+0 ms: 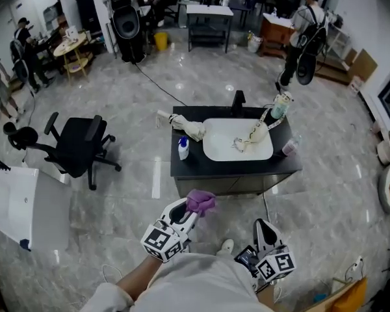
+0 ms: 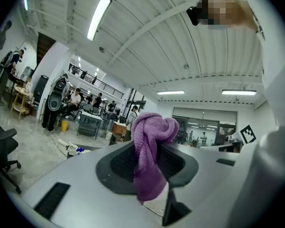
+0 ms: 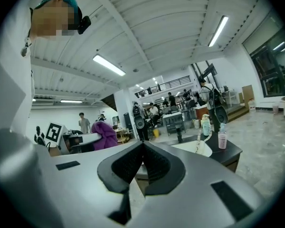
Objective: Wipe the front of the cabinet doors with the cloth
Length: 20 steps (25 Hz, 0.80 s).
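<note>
There are two grippers. The left gripper (image 1: pixel 192 209) pinches one fluffy purple cloth (image 1: pixel 202 201). The right gripper (image 1: pixel 262 225) is pressed together on nothing. Far off stands one boxy black cabinet (image 1: pixel 229 185) with one round white sink (image 1: pixel 220 146).

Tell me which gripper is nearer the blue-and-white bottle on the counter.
Left. The left gripper, shut on the purple cloth, is in front of the cabinet, nearly in line with the bottle; the right gripper, shut, is farther back and to the right.
</note>
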Each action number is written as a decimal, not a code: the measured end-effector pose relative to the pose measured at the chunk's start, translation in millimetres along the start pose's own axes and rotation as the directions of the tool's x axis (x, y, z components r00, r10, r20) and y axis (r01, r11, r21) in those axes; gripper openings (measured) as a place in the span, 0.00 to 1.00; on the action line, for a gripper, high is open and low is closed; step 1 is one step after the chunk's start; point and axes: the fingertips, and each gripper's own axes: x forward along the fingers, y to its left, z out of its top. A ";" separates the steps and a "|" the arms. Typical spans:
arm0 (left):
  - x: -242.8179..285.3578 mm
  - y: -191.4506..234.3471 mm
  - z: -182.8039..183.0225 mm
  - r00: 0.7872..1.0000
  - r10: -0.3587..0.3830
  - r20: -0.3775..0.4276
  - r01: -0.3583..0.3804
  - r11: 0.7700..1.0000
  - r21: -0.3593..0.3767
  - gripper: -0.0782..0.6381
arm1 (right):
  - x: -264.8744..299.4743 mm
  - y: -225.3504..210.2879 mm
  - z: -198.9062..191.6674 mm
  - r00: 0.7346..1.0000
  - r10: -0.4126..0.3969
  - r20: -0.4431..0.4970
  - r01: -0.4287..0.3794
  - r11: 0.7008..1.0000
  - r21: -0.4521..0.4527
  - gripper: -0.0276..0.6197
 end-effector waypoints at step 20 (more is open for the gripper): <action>58.3 -62.8 -6.9 0.897 0.428 0.112 -0.429 0.903 -0.016 0.27 | 64.1 -131.1 26.3 0.895 0.426 -0.134 -0.433 0.901 -0.020 0.09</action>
